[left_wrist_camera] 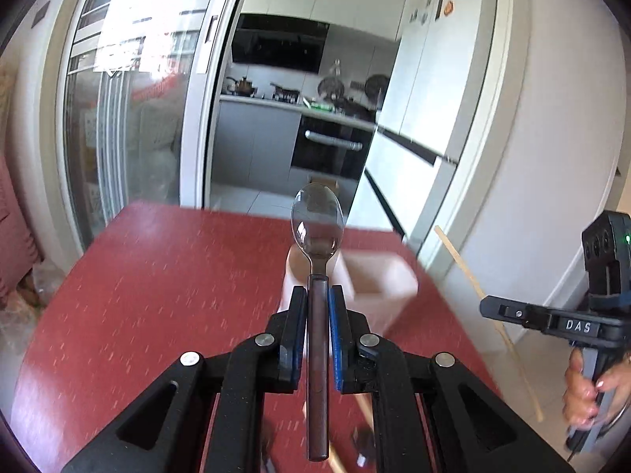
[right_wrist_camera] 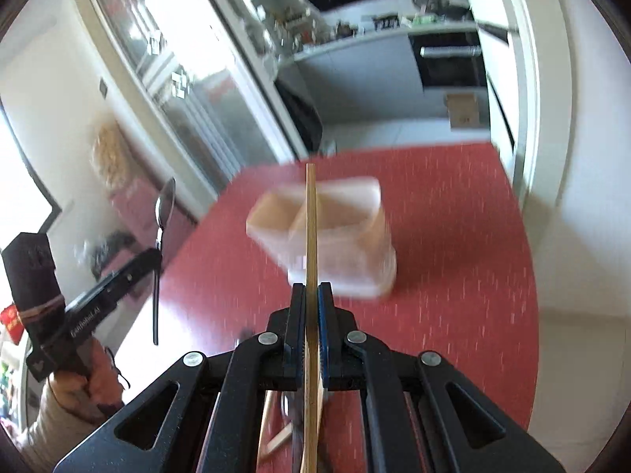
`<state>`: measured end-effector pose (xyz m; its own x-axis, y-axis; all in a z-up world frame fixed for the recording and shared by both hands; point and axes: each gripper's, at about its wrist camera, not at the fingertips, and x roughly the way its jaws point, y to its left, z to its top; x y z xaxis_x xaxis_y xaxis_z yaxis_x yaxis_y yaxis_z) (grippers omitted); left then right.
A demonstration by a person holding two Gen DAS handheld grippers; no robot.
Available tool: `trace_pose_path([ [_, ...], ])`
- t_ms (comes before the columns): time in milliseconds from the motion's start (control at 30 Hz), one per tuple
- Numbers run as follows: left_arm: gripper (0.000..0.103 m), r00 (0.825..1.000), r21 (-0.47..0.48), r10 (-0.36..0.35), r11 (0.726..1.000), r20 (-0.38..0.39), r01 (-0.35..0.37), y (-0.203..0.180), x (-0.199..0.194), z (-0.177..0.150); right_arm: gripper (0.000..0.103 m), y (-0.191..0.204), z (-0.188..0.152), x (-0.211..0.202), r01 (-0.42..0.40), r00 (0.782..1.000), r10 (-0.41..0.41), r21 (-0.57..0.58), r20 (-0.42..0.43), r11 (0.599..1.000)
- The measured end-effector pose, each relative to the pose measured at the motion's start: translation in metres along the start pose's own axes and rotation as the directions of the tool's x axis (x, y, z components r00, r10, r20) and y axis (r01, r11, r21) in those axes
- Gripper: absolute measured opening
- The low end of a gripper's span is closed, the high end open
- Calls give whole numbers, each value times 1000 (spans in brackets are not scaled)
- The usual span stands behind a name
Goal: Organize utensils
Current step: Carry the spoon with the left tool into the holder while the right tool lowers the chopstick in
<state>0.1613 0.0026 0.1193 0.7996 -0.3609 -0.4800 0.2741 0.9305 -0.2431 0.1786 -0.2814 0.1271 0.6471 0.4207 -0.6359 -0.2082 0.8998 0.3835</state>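
My left gripper (left_wrist_camera: pixel 318 295) is shut on a spoon (left_wrist_camera: pixel 316 220) with a dark handle, bowl up, held above the red table (left_wrist_camera: pixel 138 295). My right gripper (right_wrist_camera: pixel 311 291) is shut on a wooden chopstick (right_wrist_camera: pixel 311 216), held upright above the table (right_wrist_camera: pixel 453 236). A pale divided holder (right_wrist_camera: pixel 347 232) stands on the table just beyond both grippers; it is blurred, and it also shows in the left wrist view (left_wrist_camera: pixel 378 287). The right gripper (left_wrist_camera: pixel 489 307) with its chopstick (left_wrist_camera: pixel 465 272) shows at the right of the left wrist view. The left gripper (right_wrist_camera: pixel 155 256) with the spoon (right_wrist_camera: pixel 163 205) shows at the left of the right wrist view.
More wooden sticks (right_wrist_camera: pixel 272 433) and dark utensils (left_wrist_camera: pixel 363 445) lie on the table under the grippers. Past the far table edge is a kitchen doorway with a glass sliding door (left_wrist_camera: pixel 130 110) and a white fridge (left_wrist_camera: pixel 434 98).
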Motion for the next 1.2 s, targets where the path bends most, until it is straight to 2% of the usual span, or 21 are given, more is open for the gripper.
trace_pose_path([
  [167,41,998,-23,-11,1000,63,13,-1,41,41,6,5,47,23,-5,990,6,-8,139,1000],
  [233,41,996,-23,-10,1000,87,12,-1,57,53,6,11,62,44,-10,985,14,-23,171,1000],
  [533,41,994,-61,19,998,111,-12,7,122,67,6,15,111,101,-44,962,59,-64,267,997],
  [667,41,990,-52,60,997,127,-54,11,141,59,6,17,114,126,-24,959,51,-98,278,995],
  [833,41,985,-19,95,995,141,-94,8,146,44,6,23,109,148,3,965,43,-175,257,985],
  [1000,41,977,32,128,990,170,-136,-1,141,29,6,27,96,153,35,961,32,-237,275,971],
  [1067,41,975,47,141,987,171,-151,-4,142,25,6,30,93,147,39,952,42,-259,302,965],
  [1200,41,974,76,150,983,168,-165,-11,141,16,6,38,79,151,73,958,28,-340,284,937],
])
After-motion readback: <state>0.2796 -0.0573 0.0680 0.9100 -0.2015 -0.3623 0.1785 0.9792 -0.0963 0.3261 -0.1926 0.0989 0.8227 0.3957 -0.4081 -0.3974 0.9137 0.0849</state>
